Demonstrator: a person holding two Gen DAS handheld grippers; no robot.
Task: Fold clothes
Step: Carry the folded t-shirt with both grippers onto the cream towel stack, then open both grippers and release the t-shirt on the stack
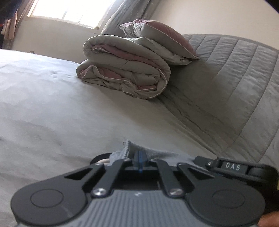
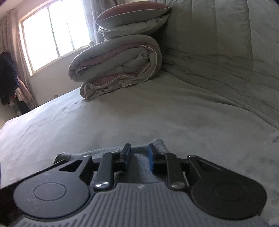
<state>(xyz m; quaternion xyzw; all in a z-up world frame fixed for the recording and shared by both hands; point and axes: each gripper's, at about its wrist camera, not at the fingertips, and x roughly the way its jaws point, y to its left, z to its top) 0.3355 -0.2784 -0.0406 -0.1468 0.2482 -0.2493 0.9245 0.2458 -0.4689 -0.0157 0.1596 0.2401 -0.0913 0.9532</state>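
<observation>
A small grey knitted cloth [image 1: 128, 150] lies on the pale bed sheet [image 1: 52, 104], right in front of both grippers. In the left wrist view my left gripper [image 1: 139, 159] is shut, and the cloth bunches up around its closed blue-padded fingertips. In the right wrist view the same cloth [image 2: 139, 158] lies flat under and between the fingers of my right gripper [image 2: 138, 154]. Those jaws stand a short way apart, and the pads are not seen pressing on the cloth. The black body marked DAS [image 1: 232, 167] at the right of the left wrist view is the other tool, close beside.
A folded grey and pink duvet [image 2: 118, 66] with a pillow [image 2: 130, 14] on top sits at the far side of the bed. A quilted grey cover [image 1: 235, 83] rises on the right. A bright window [image 2: 52, 35] and hanging clothes [image 2: 7, 76] are at the left.
</observation>
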